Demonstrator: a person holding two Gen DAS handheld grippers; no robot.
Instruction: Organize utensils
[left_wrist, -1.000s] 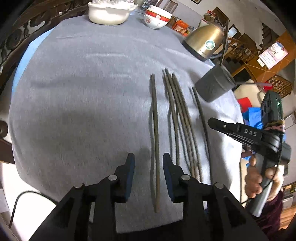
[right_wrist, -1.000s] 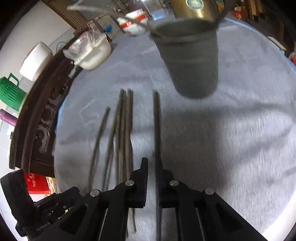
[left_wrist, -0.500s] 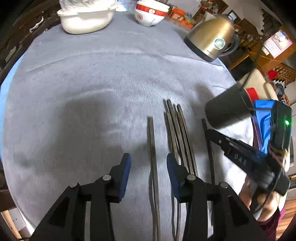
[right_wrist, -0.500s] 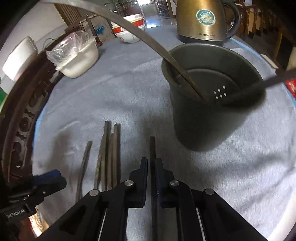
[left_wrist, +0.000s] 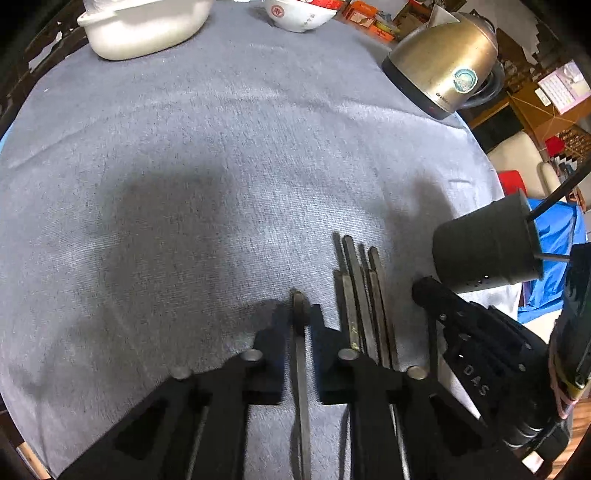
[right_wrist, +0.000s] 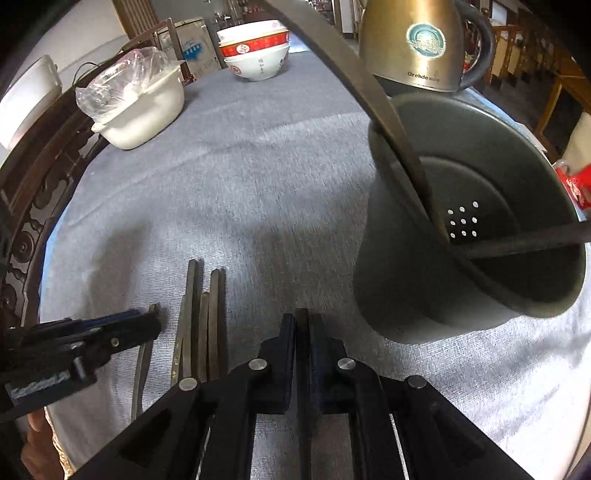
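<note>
Nearest the camera in the right wrist view, the right gripper (right_wrist: 302, 334) was closed down on a single dark chopstick (right_wrist: 301, 321), its jaws pressed against both sides of the stick, whose tip reached just past the fingertips toward the holder. In the left wrist view the left gripper (left_wrist: 297, 325) straddled another lone chopstick (left_wrist: 301, 376); its jaws stood close on either side, but whether they actually pinched it I could not tell. Between those two sticks a loose bundle of chopsticks (left_wrist: 360, 295) lay side by side on the grey cloth of the surface (left_wrist: 221, 166), toward its near edge, none of them yet gathered. Just beyond the right gripper stood the dark holder cup (right_wrist: 443, 258), near the right edge of the surface, with drain holes in its bottom and two chopsticks already leaning inside (right_wrist: 402, 144), one against the near rim and one crossing toward the right. Judging from that, the sorting was at an early stage: two pieces looked stowed, one was in hand for the cup, and the bundle plus the left stick remained. Farther back stood a brass-coloured kettle (right_wrist: 413, 40), stacked red-and-white bowls (right_wrist: 256, 51) and a white dish with a plastic bag (right_wrist: 140, 107) by the far edge, not part of the sorting.
</note>
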